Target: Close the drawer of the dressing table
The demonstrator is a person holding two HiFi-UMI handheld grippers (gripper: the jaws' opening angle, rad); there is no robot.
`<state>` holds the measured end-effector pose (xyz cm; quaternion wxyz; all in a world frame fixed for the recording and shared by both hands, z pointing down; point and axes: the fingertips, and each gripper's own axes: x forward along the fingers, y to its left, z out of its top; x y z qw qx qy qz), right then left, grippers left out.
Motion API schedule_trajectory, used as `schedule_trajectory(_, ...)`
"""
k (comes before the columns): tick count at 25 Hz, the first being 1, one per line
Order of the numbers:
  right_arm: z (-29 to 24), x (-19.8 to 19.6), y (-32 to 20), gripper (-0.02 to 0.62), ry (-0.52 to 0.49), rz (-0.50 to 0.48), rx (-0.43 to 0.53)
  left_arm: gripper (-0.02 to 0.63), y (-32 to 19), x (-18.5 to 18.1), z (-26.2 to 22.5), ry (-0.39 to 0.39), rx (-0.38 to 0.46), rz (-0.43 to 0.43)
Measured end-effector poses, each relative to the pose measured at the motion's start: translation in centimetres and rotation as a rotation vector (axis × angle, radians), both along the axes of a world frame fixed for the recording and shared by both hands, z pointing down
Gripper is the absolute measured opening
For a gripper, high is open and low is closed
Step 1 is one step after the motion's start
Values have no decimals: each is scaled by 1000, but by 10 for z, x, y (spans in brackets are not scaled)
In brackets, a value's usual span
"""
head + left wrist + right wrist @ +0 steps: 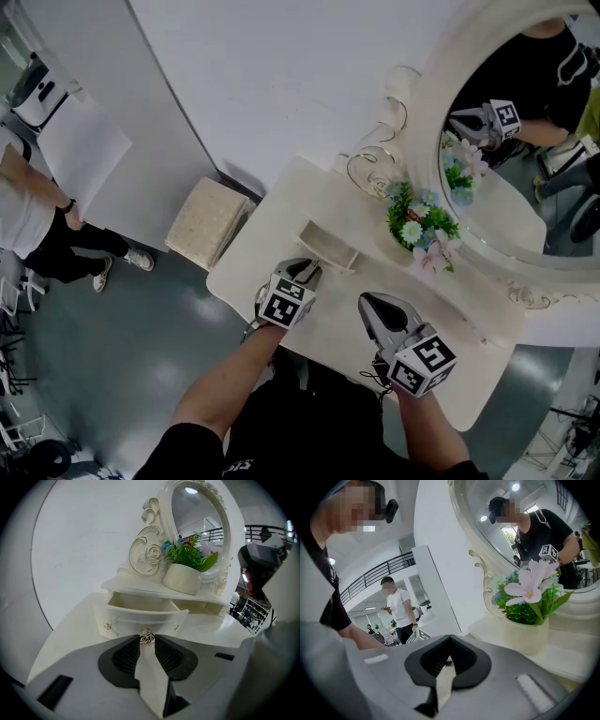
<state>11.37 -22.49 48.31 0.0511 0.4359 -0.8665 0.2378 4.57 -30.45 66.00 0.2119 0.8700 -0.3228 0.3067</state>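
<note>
Your left gripper [146, 636] had its two fingertips closed on the small rose-shaped metal knob [147, 639] of the drawer [140, 618]. The knob sat right at the tips, with a dark ribbed pad [126, 656] touching it on each side. Behind the tips the pads stood apart, and the pale tabletop showed through the gap.

Just beyond those fingertips the drawer stood pulled out of its slot, its curved white front facing the gripper and its inside open to view. It hung under a low shelf [140, 588] at the back of the dressing table [65, 630]. Farther past the fingers, on that shelf, stood a cream flower pot [183, 579] with green leaves and small blossoms. Behind the pot rose an oval mirror [199, 522] in a carved white frame.

Your right gripper [449, 636] hovered over the tabletop beside the left one, well apart from the drawer. Its fingertips met and held nothing. Ahead of those fingers and to their right stood the same flower pot, with a pink bloom on top. Far beyond them, across the room, a person [398, 611] in a white top stood. A pale padded stool [206, 223] sat on the floor left of the table.
</note>
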Motion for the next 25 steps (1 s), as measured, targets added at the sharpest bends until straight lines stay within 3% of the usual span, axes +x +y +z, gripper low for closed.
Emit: schedule_trajectory(25, 4, 23, -4, 11, -28, 30, 11, 101, -31, 17, -1, -24, -2, 1)
